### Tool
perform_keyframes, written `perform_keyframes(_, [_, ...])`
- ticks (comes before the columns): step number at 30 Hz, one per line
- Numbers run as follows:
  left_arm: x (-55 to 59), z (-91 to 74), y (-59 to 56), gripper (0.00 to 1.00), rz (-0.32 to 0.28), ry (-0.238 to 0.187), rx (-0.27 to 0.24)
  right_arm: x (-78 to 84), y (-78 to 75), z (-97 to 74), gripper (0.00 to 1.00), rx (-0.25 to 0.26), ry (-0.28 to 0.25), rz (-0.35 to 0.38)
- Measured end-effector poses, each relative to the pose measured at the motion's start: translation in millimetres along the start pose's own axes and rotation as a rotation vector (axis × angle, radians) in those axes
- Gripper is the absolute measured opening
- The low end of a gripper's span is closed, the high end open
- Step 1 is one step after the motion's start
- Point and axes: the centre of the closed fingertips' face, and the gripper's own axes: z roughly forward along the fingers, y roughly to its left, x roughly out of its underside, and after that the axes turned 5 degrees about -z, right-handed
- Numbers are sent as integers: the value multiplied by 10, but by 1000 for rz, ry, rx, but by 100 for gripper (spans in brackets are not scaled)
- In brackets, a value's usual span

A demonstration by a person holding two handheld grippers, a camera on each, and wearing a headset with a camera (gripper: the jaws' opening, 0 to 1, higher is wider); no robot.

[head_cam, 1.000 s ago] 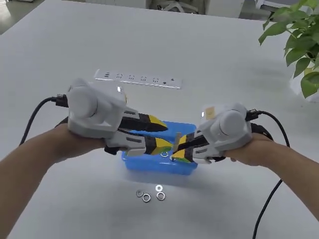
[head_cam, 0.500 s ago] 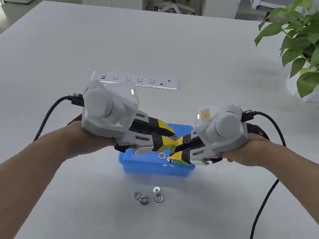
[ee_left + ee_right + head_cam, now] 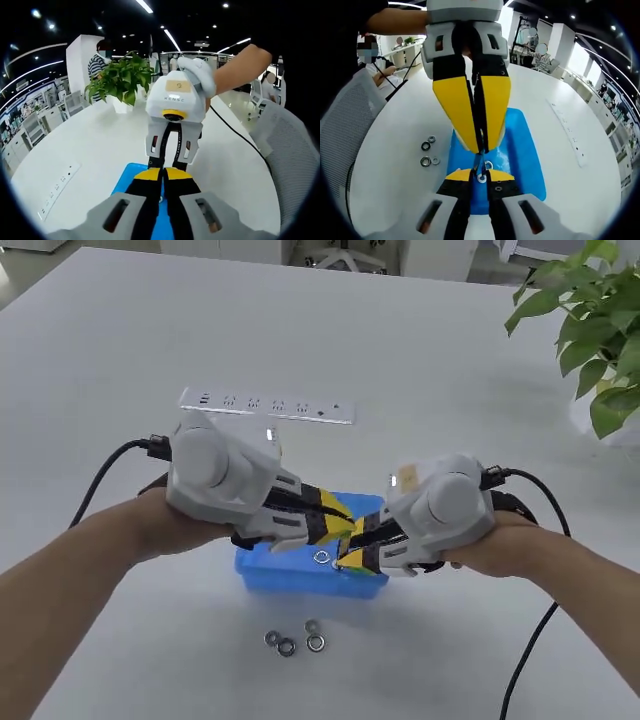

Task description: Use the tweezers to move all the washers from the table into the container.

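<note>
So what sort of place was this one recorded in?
Most likely an open-plan office or showroom: a large white table with a power strip, a potted plant, a mesh chair and rows of desks.

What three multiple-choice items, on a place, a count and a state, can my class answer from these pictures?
1. The power strip lies: A) beyond the container; B) inside it; C) on the floor.
2. Washers lying on the table: A) one; B) four; C) nine.
3. The left hand-held gripper is: A) wide open; B) lying flat on the table; C) shut on the tweezers.
Answers: 1 A, it lies on the container's far side; 2 B, four sit in front of the container; 3 C, its yellow jaws meet, with thin tips poking out.
</note>
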Motion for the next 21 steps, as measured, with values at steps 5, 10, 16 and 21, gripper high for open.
perform_keyframes(5, [4, -13, 25, 5, -4, -2, -4, -62, -25, -54, 16, 13, -23, 29])
perform_keyframes(10, [-43, -28, 15, 5, -7, -9, -14, -141, -67, -131, 20, 39, -45, 47])
perform_keyframes(16, [-99, -65, 6, 5, -12, -13, -24, -183, -76, -226, 26, 65, -50, 65])
perform_keyframes(21, [-152, -116, -23, 5, -13, -15, -27, -191, -52, -305, 30, 80, -46, 83])
